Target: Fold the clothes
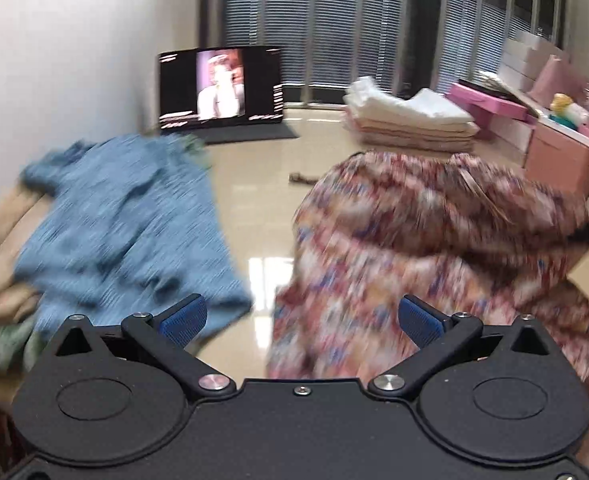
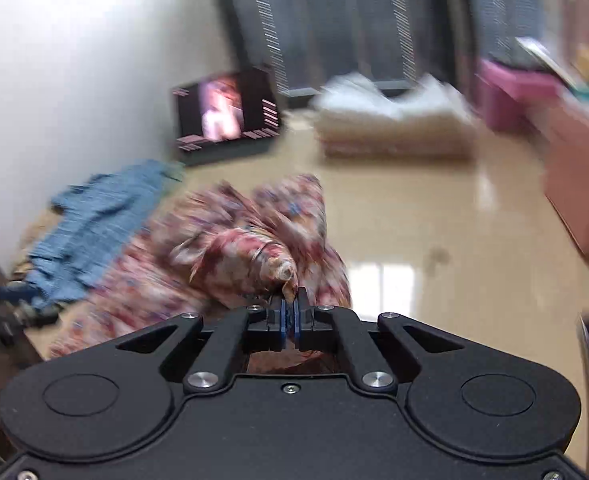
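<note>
A floral garment (image 1: 434, 248) in red, pink and blue is bunched up on the shiny floor, to the right in the left wrist view. My right gripper (image 2: 291, 312) is shut on a corner of this floral garment (image 2: 246, 256), and the cloth trails away from the pads to the left. My left gripper (image 1: 300, 316) stands open with only bare floor between its blue pads (image 1: 184, 320). A blue knitted garment (image 1: 126, 224) lies to its left on top of a heap of clothes; the same blue garment (image 2: 94, 224) shows at the left of the right wrist view. Both views are blurred.
A lit screen (image 1: 220, 86) stands on the floor against the white wall. Stacked folded bedding (image 1: 410, 120) lies before the blinds. Pink boxes (image 1: 490, 104) and a pink cabinet (image 1: 562, 160) line the right side. Beige clothes (image 1: 2, 248) sit under the blue garment.
</note>
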Tool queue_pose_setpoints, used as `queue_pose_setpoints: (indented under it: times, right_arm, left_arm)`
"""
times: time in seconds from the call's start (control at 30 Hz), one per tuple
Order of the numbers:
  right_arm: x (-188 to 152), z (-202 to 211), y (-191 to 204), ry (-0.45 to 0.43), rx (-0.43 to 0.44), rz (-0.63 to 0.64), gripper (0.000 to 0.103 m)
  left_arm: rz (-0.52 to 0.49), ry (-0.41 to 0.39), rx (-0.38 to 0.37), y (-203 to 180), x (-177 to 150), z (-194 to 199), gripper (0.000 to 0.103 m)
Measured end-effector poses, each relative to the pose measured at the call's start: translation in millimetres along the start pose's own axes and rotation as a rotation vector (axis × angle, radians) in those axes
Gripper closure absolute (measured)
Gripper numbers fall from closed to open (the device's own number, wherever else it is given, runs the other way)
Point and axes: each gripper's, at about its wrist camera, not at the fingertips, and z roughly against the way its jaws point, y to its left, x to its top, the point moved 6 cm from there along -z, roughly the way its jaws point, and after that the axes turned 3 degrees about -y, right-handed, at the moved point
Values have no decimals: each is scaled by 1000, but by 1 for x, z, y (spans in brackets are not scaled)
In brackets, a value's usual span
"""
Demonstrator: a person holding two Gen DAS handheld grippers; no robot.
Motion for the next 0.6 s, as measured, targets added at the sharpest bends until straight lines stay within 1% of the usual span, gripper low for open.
queue_pose_setpoints:
  times: [0.13,0.17,0.23,0.27,0.33,0.4,0.47,0.5,0.53,0.6]
  right_arm:
    - [-14,-1,-21,-17,-62,-33,93]
    - [-15,-3,-23,-17,-65,-32,91]
    - [-14,-7,-25,-16,-63,-22,78]
    - [-14,-8,-24,-16,-61,-5,75]
    - [-12,-12,-21,-17,-52,40,64]
    - [-10,-18,-16,-16,-35,77,59]
    - [-6,-26,-10,-12,-29,108,58]
    - [-4,-30,-7,-9,-26,123,58]
    - [-3,-33,-4,-11,-26,141,58]
    - [1,-36,4,-21,-27,186,58]
  left_arm:
    - [-66,-1,-27,-22,35,-36,0]
    - [-79,1,-35,-26,42,-46,0]
    - [-79,14,-35,-27,51,-69,0]
    - [-74,24,-32,-27,56,-80,0]
    - [-57,55,-43,-25,62,-105,0]
    - [-43,98,-54,-22,64,-131,0]
    - [-65,134,-52,-19,61,-155,0]
    - [-79,138,-54,-18,58,-162,0]
    - [-82,139,-68,-17,57,-167,0]
    - [-57,149,-115,-14,55,-172,1]
